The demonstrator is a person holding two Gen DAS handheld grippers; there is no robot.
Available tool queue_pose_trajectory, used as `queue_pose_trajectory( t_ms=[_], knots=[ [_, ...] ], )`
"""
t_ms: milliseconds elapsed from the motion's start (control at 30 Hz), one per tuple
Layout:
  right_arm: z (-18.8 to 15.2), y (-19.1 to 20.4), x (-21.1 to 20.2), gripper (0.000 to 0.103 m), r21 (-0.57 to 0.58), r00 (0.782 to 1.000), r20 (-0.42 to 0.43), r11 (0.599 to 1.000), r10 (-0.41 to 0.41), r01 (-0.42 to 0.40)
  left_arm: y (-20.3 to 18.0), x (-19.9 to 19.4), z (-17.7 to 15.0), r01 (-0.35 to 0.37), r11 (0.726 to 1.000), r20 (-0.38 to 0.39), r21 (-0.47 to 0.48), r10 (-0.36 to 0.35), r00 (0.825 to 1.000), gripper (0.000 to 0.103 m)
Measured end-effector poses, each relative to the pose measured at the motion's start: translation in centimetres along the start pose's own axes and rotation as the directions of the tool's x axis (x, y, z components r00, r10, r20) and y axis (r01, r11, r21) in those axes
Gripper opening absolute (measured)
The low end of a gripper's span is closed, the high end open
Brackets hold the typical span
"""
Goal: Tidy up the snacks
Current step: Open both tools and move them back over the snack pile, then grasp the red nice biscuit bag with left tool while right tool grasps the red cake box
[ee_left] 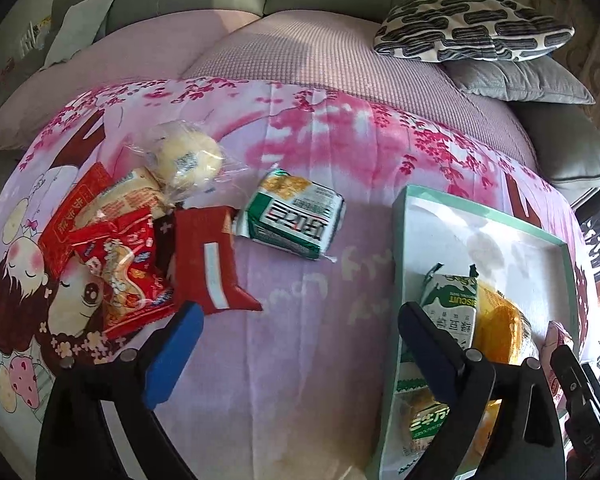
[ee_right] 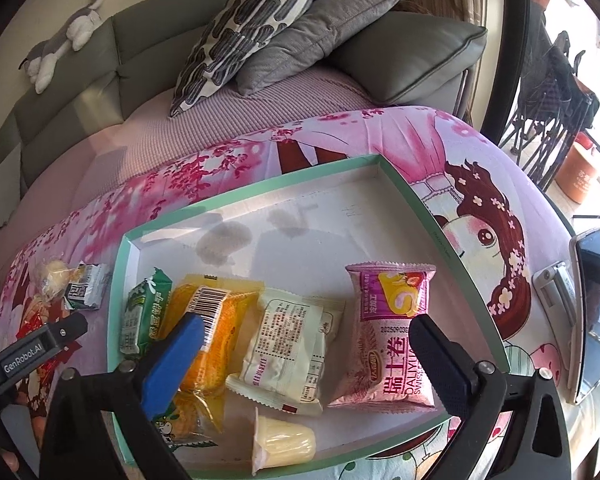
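Observation:
A shallow green-rimmed white box (ee_right: 404, 188) lies on the pink cartoon blanket; it also shows in the left wrist view (ee_left: 480, 220). Inside it lie a pink swiss roll pack (ee_right: 392, 336), a pale cream pack (ee_right: 288, 340), an orange cake pack (ee_right: 220, 320), a green biscuit pack (ee_right: 144, 312) and a small jelly cup (ee_right: 284, 444). My right gripper (ee_right: 304, 360) is open and empty above these. Loose on the blanket are a green-white biscuit pack (ee_left: 296, 212), a bun in clear wrap (ee_left: 188, 160) and several red packs (ee_left: 128, 264). My left gripper (ee_left: 300, 344) is open and empty between pile and box.
A patterned cushion (ee_left: 472, 24) and a grey cushion (ee_left: 516, 80) rest against the grey sofa back. A phone on a stand (ee_right: 588, 320) lies right of the box. A plush cat (ee_right: 60, 40) sits on the sofa top.

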State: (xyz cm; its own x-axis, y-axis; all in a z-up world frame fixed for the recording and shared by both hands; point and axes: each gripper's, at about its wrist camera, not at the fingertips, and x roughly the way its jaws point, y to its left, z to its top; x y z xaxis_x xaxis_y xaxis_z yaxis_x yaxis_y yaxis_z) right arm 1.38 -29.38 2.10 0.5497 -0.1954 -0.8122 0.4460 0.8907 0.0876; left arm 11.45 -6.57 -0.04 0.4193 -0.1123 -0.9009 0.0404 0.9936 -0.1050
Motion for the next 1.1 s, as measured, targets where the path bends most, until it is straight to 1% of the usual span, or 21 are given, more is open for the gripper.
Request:
queue_pose_trajectory(
  t_ms=[67,133,233,333,467,600,700,800,867,967,1100],
  knots=[
    [0.0,1.4,-0.2,0.103,-0.037,1.000,0.006,0.999,0.023,-0.023,1.0,-0.4,0.3,-0.014,1.000,0.007,-0.010,0.014,1.000,0.098],
    [-0.2,2.9,-0.2,0.103,-0.074,0.999,0.002,0.996,0.049,-0.048,2.2,-1.1,0.6,-0.059,0.998,0.034,-0.021,0.060,0.998,0.098],
    [-0.8,5.3,0.0,0.103,-0.142,0.997,-0.019,0.987,0.072,-0.074,4.2,-2.5,1.2,-0.112,0.993,0.085,-0.039,0.115,0.990,0.098],
    [-1.3,7.2,0.0,0.103,-0.179,0.994,-0.031,0.978,0.101,-0.105,6.6,-3.8,1.7,-0.155,0.986,0.122,-0.061,0.161,0.979,0.098],
    [-1.8,9.0,-0.5,0.103,-0.206,0.989,-0.032,0.967,0.145,-0.148,10.2,-4.6,2.0,-0.203,0.973,0.132,-0.109,0.216,0.967,0.098],
    [-2.3,11.1,-0.7,0.103,-0.246,0.985,-0.030,0.954,0.171,-0.173,14.1,-4.8,2.0,-0.189,0.960,0.116,-0.206,0.216,0.970,0.098],
    [-2.7,12.6,-0.8,0.103,-0.277,0.980,-0.035,0.940,0.196,-0.198,15.7,-4.9,1.9,-0.189,0.952,0.134,-0.242,0.225,0.965,0.098],
    [-3.0,14.0,-1.0,0.103,-0.285,0.975,-0.018,0.933,0.223,-0.218,16.3,-5.0,1.7,-0.177,0.955,0.183,-0.236,0.223,0.958,0.098],
    [-3.0,15.0,-1.3,0.103,-0.285,0.964,-0.005,0.924,0.265,-0.255,16.4,-5.0,1.6,-0.173,0.959,0.204,-0.225,0.220,0.954,0.098],
    [-3.2,16.6,-1.6,0.103,-0.307,0.949,0.014,0.905,0.314,-0.294,16.5,-4.9,1.8,-0.142,0.967,0.211,-0.211,0.187,0.959,0.098],
    [-4.1,18.4,-1.1,0.103,-0.348,0.948,0.002,0.889,0.319,-0.299,16.9,-4.2,1.9,-0.106,0.972,0.185,-0.211,0.146,0.972,0.098]
  ],
)
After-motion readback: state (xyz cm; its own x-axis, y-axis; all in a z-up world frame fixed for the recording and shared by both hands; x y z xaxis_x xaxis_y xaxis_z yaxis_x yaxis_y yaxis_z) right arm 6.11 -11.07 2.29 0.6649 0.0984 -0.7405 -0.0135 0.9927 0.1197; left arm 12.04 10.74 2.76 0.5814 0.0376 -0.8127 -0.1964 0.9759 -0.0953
